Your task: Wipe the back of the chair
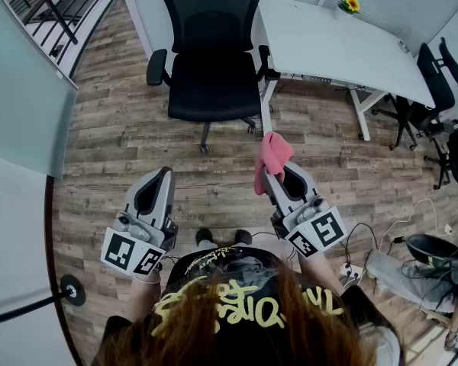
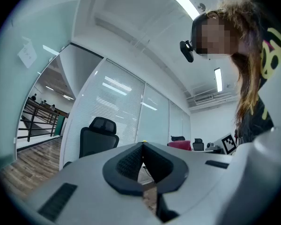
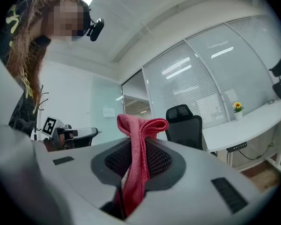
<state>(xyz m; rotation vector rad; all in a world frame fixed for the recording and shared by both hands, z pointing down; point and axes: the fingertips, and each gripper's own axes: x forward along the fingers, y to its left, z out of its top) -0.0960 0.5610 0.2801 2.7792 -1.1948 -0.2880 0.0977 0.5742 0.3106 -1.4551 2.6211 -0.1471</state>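
Note:
A black office chair (image 1: 211,48) with a mesh back stands ahead of me, its seat facing me, next to a white desk (image 1: 343,48). It also shows small in the left gripper view as the chair (image 2: 97,139) and in the right gripper view as the chair (image 3: 182,123). My right gripper (image 1: 277,172) is shut on a pink-red cloth (image 1: 271,157), which sticks up between the jaws as the cloth (image 3: 138,158). My left gripper (image 1: 162,175) is shut with nothing in it, jaws together (image 2: 141,161). Both grippers are held low, well short of the chair.
Wooden plank floor all round. A yellow flower pot (image 1: 349,6) sits on the desk's far edge. More black chairs (image 1: 439,82) stand at the right. Cables and a power strip (image 1: 349,269) lie on the floor at my right. A glass partition (image 1: 23,105) runs along the left.

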